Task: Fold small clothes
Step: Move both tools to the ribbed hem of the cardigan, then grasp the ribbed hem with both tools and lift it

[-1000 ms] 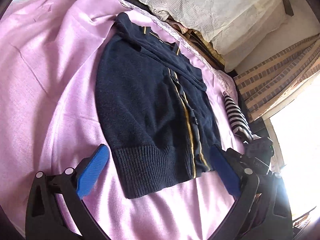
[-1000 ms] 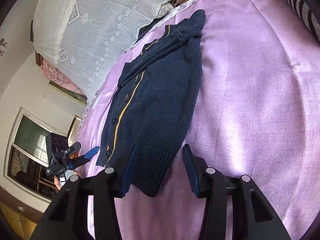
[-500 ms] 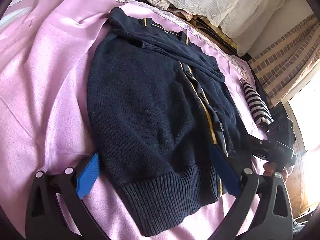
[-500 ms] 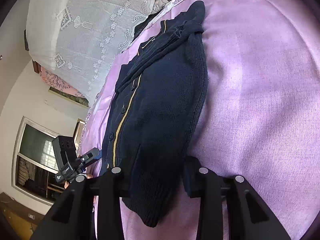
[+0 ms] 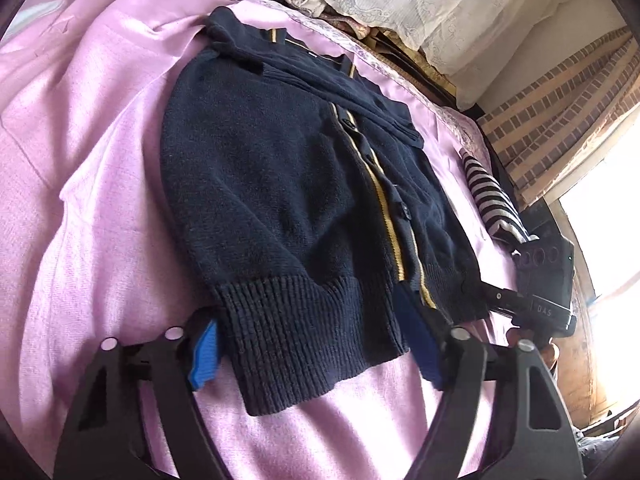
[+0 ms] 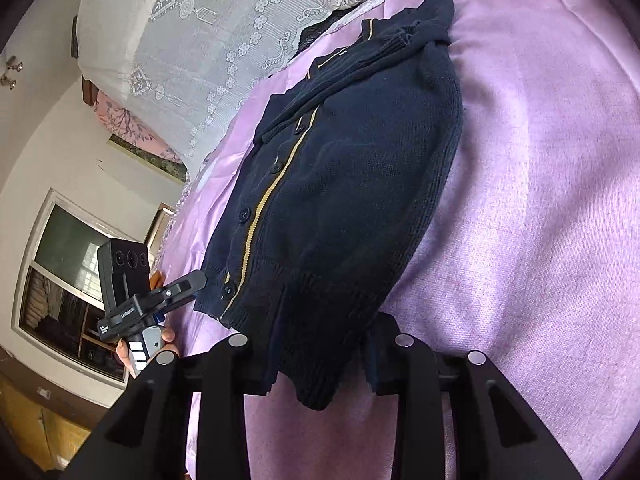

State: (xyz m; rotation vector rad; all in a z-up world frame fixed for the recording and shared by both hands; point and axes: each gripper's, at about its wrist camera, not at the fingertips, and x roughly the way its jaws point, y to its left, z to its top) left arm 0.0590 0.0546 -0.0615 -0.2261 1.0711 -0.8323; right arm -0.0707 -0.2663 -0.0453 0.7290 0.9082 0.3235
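Note:
A small navy knit cardigan with a yellow button stripe lies flat on the pink bed cover, sleeves folded across its chest; it also shows in the right wrist view. My left gripper is open, its blue-padded fingers straddling the ribbed hem at one bottom corner. My right gripper is open too, its jaws on either side of the hem at the other corner. Each gripper shows in the other's view: the right one, the left one.
The pink cover spreads all around the cardigan. A black-and-white striped garment lies by the bed's edge. White lace pillows sit at the head of the bed. A window and a brick-patterned curtain lie beyond.
Both grippers have moved forward onto the cardigan's hem, which now lies between the jaws of each. The jaws of both have narrowed somewhat. The cardigan has not shifted.

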